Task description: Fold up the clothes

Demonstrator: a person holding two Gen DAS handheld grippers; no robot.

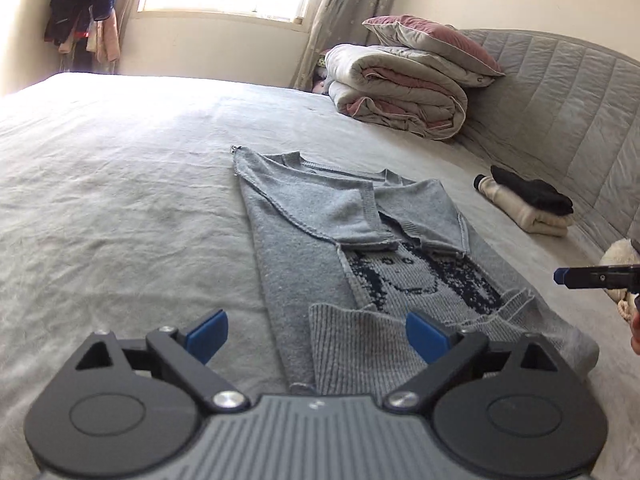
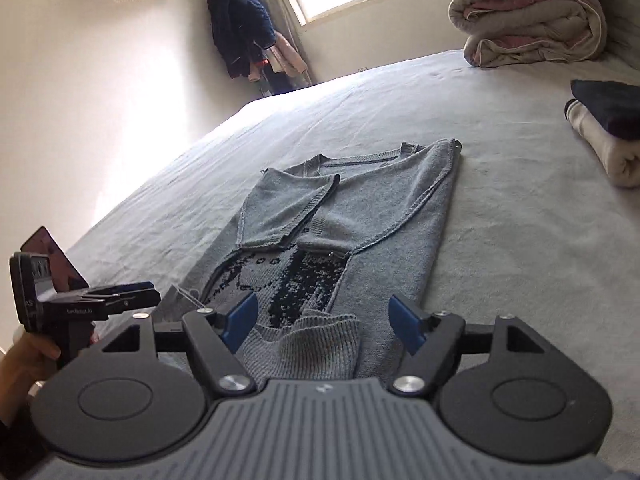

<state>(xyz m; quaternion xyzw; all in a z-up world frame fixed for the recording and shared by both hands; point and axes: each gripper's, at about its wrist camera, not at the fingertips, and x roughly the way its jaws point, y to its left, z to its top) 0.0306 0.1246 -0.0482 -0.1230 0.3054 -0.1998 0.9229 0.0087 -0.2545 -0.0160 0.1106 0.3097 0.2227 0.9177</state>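
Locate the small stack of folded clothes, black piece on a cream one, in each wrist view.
Left wrist view: the folded stack lies right of centre on the bed, beside the quilted headboard.
Right wrist view: the folded stack sits at the right edge, partly cut off.
Shared landmark: the grey sweater lying mid-bed; the stack is to its right in both.

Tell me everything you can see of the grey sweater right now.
The grey sweater is a knit, lying flat on the bed sheet, inside out by its exposed seams. Both sleeves are folded across the chest, and the ribbed hem is turned up a little over a dark pixelated face pattern. The neckline points away. Neither open tool, left or right, touches it.
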